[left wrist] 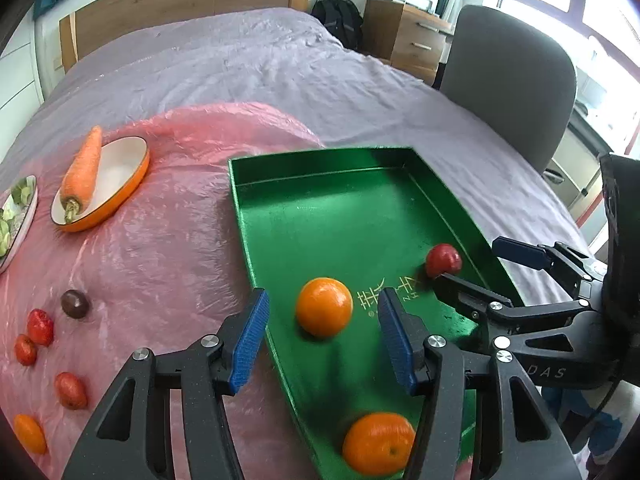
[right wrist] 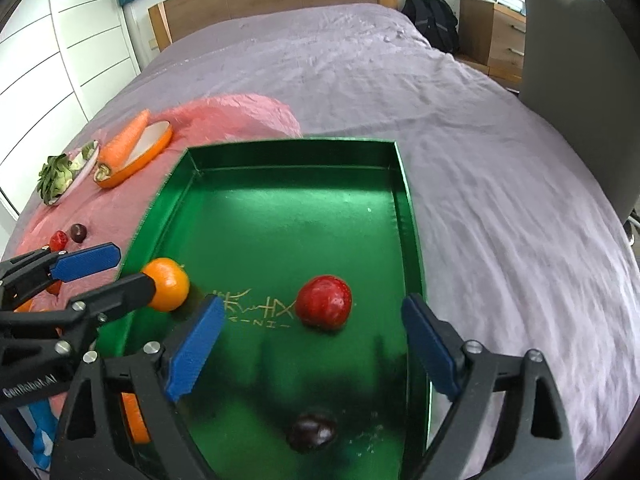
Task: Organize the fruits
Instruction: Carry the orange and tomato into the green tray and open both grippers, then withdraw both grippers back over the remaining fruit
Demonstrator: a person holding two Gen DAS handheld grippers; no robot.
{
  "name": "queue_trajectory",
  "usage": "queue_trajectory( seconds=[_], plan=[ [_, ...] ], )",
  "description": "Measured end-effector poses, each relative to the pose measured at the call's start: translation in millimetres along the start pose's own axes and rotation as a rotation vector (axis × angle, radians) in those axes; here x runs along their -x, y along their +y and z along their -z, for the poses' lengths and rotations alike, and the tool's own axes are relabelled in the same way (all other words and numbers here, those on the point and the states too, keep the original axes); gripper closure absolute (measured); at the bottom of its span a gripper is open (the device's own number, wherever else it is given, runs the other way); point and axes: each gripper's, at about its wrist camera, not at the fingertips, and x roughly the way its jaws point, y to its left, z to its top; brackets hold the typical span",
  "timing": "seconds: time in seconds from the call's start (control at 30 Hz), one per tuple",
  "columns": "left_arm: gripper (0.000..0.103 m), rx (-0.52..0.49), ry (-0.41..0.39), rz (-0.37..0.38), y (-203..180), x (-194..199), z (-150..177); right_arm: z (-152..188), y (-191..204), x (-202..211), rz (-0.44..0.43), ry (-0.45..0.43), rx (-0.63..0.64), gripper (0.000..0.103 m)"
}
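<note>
both sets of fingers (left wrist: 322,340) (right wrist: 314,344) spread, holding nothing — your shiny green rectangular tray (right wrist: 288,216) holds two oranges, a red fruit (right wrist: 325,302), a dark one; several small fruits (left wrist: 40,326) wait on the pink sheet (left wrist: 160,248).

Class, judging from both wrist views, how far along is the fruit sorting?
Done: two oranges, a red fruit and a dark fruit lie in the green tray. In hand: nothing; both grippers open. Left: red fruits, a dark one, an orange on pink sheet.
</note>
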Motion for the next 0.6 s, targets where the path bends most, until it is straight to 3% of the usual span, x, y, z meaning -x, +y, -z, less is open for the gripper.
queue_trajectory(
  seconds=[0.33, 0.6],
  plan=[
    [0.052, 0.036, -0.012, -0.063, 21, 49, 33, 15, 14, 45, -0.010, -0.044, -0.009, 0.000],
    [0.049, 0.084, -0.019, -0.154, 43, 95, 71, 40, 54, 93, 0.028, -0.080, 0.034, 0.000]
  ],
)
